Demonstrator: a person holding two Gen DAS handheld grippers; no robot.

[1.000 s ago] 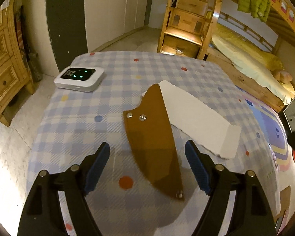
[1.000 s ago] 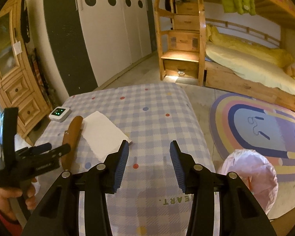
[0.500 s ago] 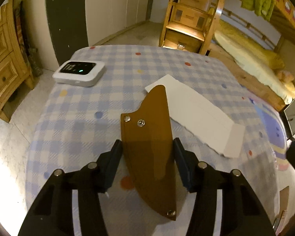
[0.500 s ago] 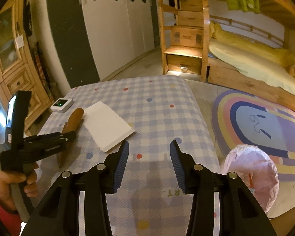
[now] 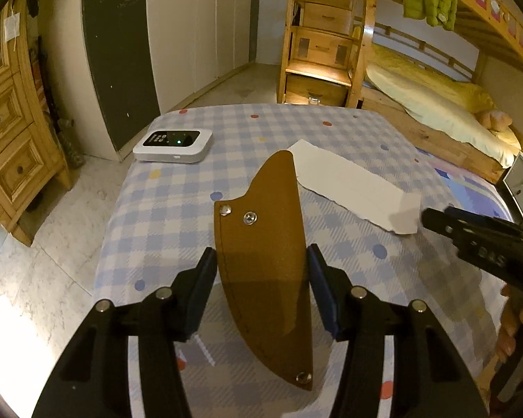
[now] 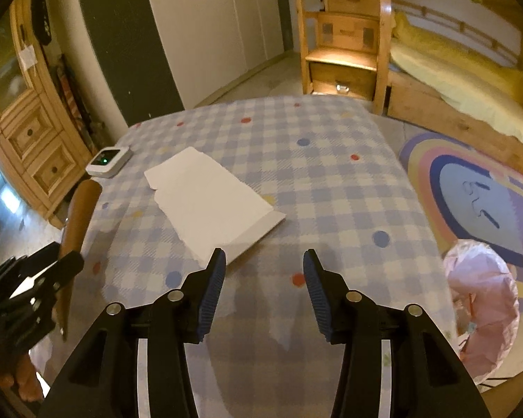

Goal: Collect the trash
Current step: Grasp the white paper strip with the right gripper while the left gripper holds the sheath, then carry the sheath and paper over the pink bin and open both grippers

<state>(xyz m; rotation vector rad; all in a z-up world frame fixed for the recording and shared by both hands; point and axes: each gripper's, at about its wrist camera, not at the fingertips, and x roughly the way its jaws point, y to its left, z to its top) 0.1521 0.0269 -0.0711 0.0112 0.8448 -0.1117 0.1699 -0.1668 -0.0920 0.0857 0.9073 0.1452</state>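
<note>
A brown leather sheath (image 5: 265, 202) with metal rivets hangs just above the checked tablecloth (image 5: 177, 209), and my left gripper (image 5: 260, 254) is shut on its middle. A torn white sheet of paper (image 6: 209, 202) lies flat on the cloth beyond it. My right gripper (image 6: 264, 261) is open and holds nothing; it hovers low over the cloth, its left fingertip at the paper's near corner. In the right wrist view the left gripper (image 6: 35, 285) and the sheath (image 6: 80, 216) show at the far left. The right gripper (image 5: 470, 237) shows at the right edge of the left wrist view.
A white device (image 5: 174, 144) with a green light sits at the table's far left corner. A pink trash bag (image 6: 481, 299) stands on the floor right of the table, by a rainbow rug (image 6: 470, 191). A wooden dresser (image 5: 7, 146) stands left; a bunk bed (image 5: 436, 111) lies beyond.
My left gripper has shut on the brown sheath and raised it slightly. My right gripper has come down and forward, closer to the white paper.
</note>
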